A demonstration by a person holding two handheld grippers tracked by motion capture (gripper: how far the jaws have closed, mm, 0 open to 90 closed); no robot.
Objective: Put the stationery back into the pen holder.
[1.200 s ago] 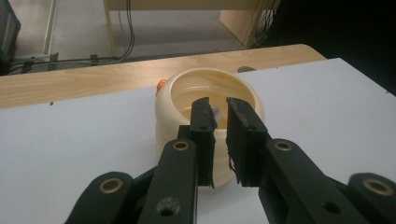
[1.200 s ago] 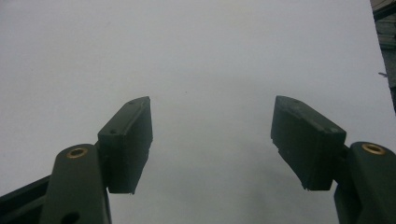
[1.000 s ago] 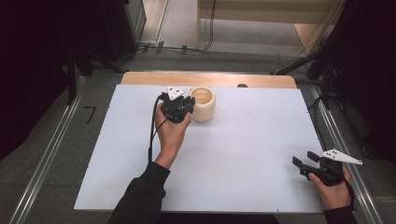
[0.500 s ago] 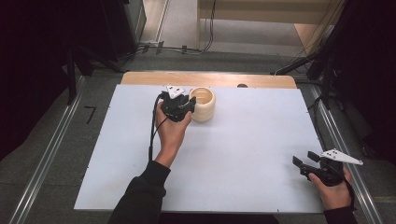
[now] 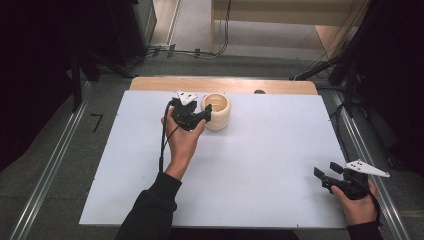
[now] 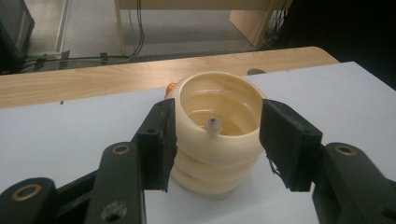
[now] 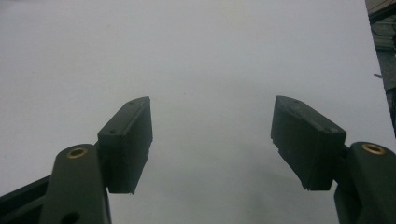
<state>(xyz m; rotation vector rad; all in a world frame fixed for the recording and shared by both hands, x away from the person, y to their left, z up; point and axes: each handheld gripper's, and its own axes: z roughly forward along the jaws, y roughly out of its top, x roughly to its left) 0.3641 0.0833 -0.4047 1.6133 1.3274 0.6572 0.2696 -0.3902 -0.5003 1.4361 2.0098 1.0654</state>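
A cream ribbed cup [image 5: 220,111] stands upright at the far middle of the white board [image 5: 260,165]. My left gripper [image 5: 206,114] reaches it from the left. In the left gripper view the cup [image 6: 219,149] sits between the jaws of that gripper [image 6: 217,135], both pads pressed to its sides. A small grey peg [image 6: 212,123] rises inside the cup, and something orange [image 6: 170,87] peeks out behind it. My right gripper [image 5: 324,175] rests at the board's near right corner, open [image 7: 212,140] over bare white surface.
A wooden table edge [image 5: 225,85] runs behind the board, with a small dark spot [image 5: 259,92] on it. Metal rails [image 5: 45,180] flank the table. Cables [image 5: 185,50] lie on the floor beyond.
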